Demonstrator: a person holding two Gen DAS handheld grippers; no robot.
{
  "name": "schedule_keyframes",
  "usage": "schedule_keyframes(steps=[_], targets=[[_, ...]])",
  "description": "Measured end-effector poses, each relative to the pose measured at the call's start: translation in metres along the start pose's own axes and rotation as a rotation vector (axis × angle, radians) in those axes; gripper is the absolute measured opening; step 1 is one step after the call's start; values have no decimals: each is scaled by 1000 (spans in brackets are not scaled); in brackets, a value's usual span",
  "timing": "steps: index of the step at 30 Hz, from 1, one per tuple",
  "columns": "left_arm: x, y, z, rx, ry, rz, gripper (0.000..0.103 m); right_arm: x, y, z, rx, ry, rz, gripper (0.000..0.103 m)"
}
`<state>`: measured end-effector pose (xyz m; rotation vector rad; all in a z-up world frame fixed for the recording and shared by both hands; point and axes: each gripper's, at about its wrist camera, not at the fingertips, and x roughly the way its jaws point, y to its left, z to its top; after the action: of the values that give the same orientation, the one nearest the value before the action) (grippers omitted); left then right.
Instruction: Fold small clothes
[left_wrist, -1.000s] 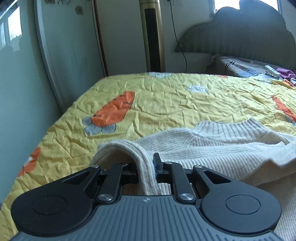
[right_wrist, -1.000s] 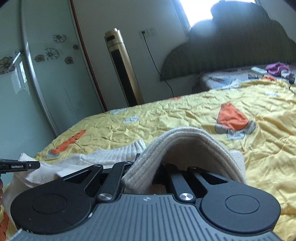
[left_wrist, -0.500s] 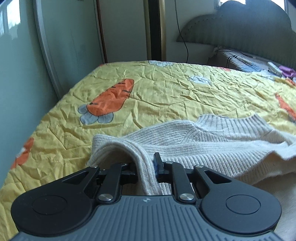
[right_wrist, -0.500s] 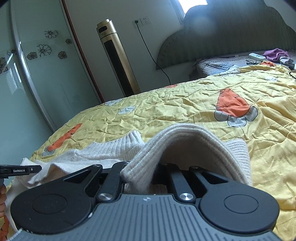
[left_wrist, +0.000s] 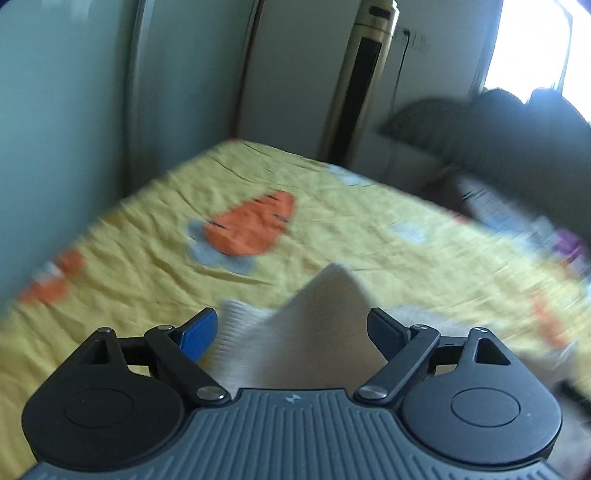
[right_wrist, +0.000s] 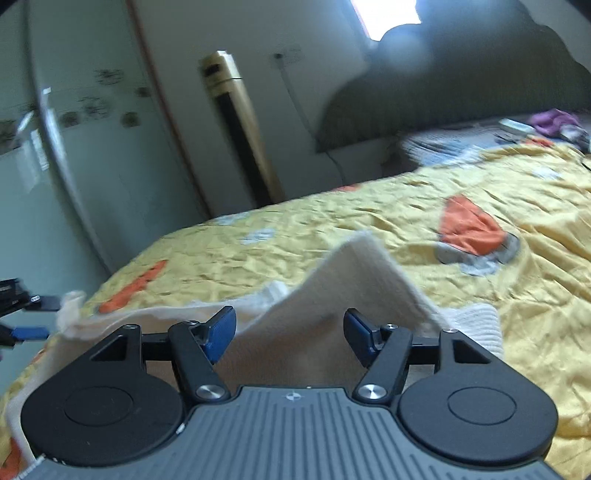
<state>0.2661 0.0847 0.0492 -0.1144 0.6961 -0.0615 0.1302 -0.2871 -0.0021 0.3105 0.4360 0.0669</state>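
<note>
A cream knit sweater (right_wrist: 347, 295) lies on the yellow carrot-print bedspread (right_wrist: 332, 240). In the right wrist view a fold of it stands up in a peak between the wide-apart fingers of my right gripper (right_wrist: 290, 332), which is open. In the left wrist view another peak of the sweater (left_wrist: 314, 325) rises between the spread fingers of my left gripper (left_wrist: 291, 332), also open. The left gripper's fingertips (right_wrist: 33, 332) show at the left edge of the right wrist view, beside the sweater's corner. Both views are motion-blurred.
A tall gold tower fan (left_wrist: 362, 85) stands by the wall past the bed's far edge. A dark headboard (right_wrist: 461, 92) and a pillow area with small items (right_wrist: 546, 122) lie at the right. A glass wardrobe door (right_wrist: 74, 147) runs along the left.
Both grippers were shut on sweater folds; now both have opened and let go. The released folds stand between the fingers. Both cameras have tilted and swung.
</note>
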Motion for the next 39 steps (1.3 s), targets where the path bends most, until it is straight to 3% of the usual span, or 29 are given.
schedule_keyframes(steps=[3, 5, 8, 10, 12, 13, 15, 21, 26, 29, 32, 35, 39], targets=[[10, -24, -11, 194, 12, 157, 89, 4, 19, -4, -125, 44, 12, 72], [16, -34, -20, 280, 15, 241, 89, 17, 31, -7, -202, 113, -28, 76], [13, -32, -29, 332, 3, 248, 89, 28, 30, -10, -199, 172, -100, 76], [15, -25, -36, 351, 30, 247, 89, 17, 26, -10, -158, 155, -67, 77], [19, -18, -43, 350, 80, 250, 89, 11, 26, -13, -197, 151, -70, 87], [18, -12, -46, 332, 87, 238, 89, 14, 28, -16, -244, 177, -94, 86], [10, 2, -51, 283, 88, 188, 89, 16, 29, -22, -297, 208, -121, 83], [-12, 39, -65, 181, 110, 37, 89, -34, 8, -17, -211, 68, -92, 89], [-14, 69, -75, 114, 184, -194, 89, -65, -18, -19, -162, 85, -93, 94], [-9, 88, -81, 44, 220, -291, 89, -88, -40, -21, -115, 60, -140, 103], [-7, 101, -84, 2, 218, -373, 95, -100, -75, -21, 11, 101, -128, 103], [-6, 99, -87, 6, 217, -435, 102, -101, -108, -28, 190, 197, 2, 100], [-5, 89, -88, 3, 219, -494, 103, -82, -119, -41, 354, 317, 284, 100]])
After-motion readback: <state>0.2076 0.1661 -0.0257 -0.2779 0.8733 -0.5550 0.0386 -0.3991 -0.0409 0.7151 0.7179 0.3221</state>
